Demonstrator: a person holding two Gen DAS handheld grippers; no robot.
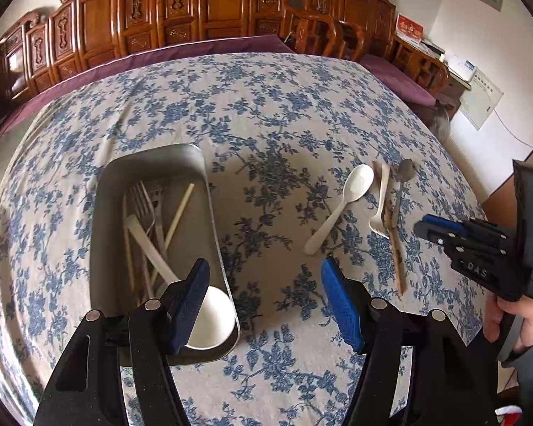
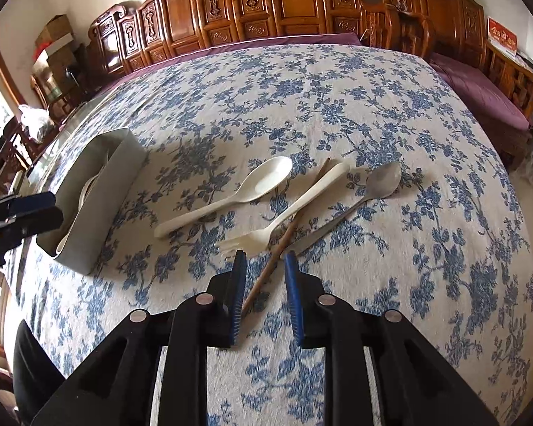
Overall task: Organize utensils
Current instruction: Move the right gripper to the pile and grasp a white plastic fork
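A grey metal tray holds forks, chopsticks and a white ladle; in the right wrist view the tray sits at the left. My left gripper is open and empty beside the tray's near right corner. On the cloth lie a white spoon, a white plastic fork, a wooden chopstick and a metal spoon. My right gripper is open, its fingers either side of the chopstick's near end, just above it. The right gripper also shows in the left wrist view.
The table carries a blue-flowered cloth. Carved wooden chairs and purple cushions ring the far side. Boxes stand at the far left.
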